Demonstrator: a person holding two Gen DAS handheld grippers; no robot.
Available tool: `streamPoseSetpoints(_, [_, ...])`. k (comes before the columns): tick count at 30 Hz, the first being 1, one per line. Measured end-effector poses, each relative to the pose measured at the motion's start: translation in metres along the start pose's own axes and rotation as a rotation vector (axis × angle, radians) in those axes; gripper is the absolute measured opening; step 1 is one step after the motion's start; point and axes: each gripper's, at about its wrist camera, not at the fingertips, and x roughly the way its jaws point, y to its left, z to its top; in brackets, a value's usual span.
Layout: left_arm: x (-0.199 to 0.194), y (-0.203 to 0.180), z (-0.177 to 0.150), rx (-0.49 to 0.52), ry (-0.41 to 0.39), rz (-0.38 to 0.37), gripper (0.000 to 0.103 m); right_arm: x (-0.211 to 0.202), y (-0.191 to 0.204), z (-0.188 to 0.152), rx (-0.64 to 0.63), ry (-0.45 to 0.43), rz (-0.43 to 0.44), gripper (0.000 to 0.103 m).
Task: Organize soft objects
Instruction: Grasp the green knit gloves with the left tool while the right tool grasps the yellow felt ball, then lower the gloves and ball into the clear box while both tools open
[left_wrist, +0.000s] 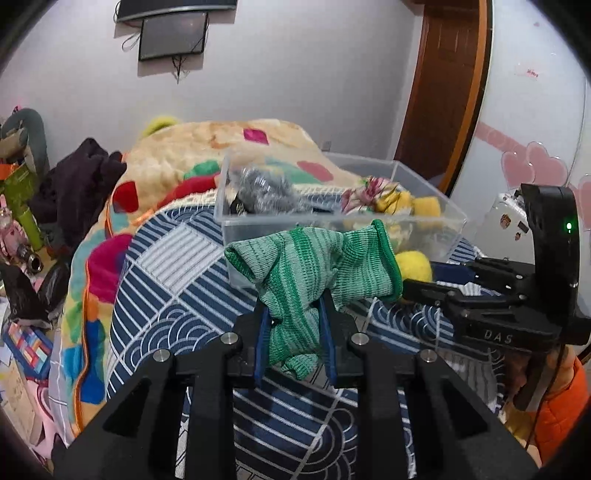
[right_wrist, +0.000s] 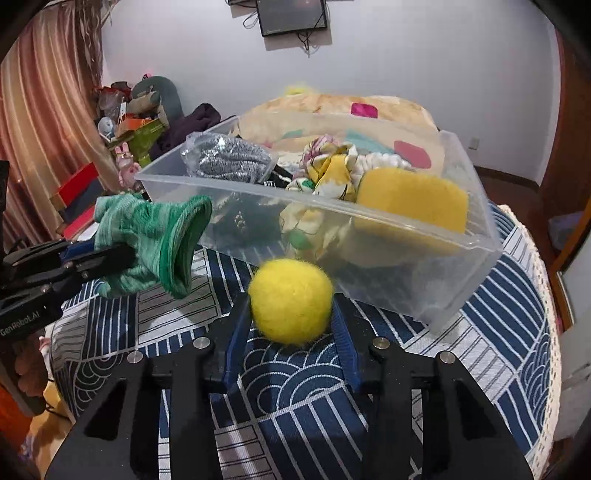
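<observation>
My left gripper (left_wrist: 293, 325) is shut on a green knitted glove (left_wrist: 310, 273) and holds it above the patterned cloth, just in front of the clear plastic bin (left_wrist: 406, 221). The glove also shows in the right wrist view (right_wrist: 155, 240). My right gripper (right_wrist: 291, 321) is shut on a fuzzy yellow ball (right_wrist: 290, 304), close to the near wall of the bin (right_wrist: 461, 236). The ball shows in the left wrist view (left_wrist: 413, 266). The bin holds a silver scrubber (right_wrist: 229, 160), a floral cloth (right_wrist: 328, 166) and a yellow sponge (right_wrist: 410, 195).
The bin stands on a blue and white patterned cloth (right_wrist: 306, 387). A colourful blanket (left_wrist: 162, 166) lies behind it. Clutter and dark clothes (left_wrist: 74, 184) sit at the far left. A wooden door (left_wrist: 439, 92) is at the back right.
</observation>
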Motion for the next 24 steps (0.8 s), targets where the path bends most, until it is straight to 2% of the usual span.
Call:
streamPoseSetpoints(5, [-0.009,-0.004,0.017,0.018,-0.057,0.017,0.024,-0.019,0.010,0.005,-0.028,-0.059,-0.008,0.040])
streamPoseSetpoints(13, [-0.011,-0.001,0.050,0.009,-0.123,0.050,0.024,-0.042,0.010,0.033,-0.027,-0.180,-0.018,0.040])
streamPoseSetpoints(18, [0.003,0.001,0.064,0.025,-0.129,0.090,0.024,-0.038,0.010,0.050,-0.017,-0.218,-0.037,0.040])
streamPoseSetpoints(24, [0.034,0.006,0.069,0.017,-0.071,0.099,0.024,-0.020,0.009,0.057,-0.003,-0.199,-0.055,0.040])
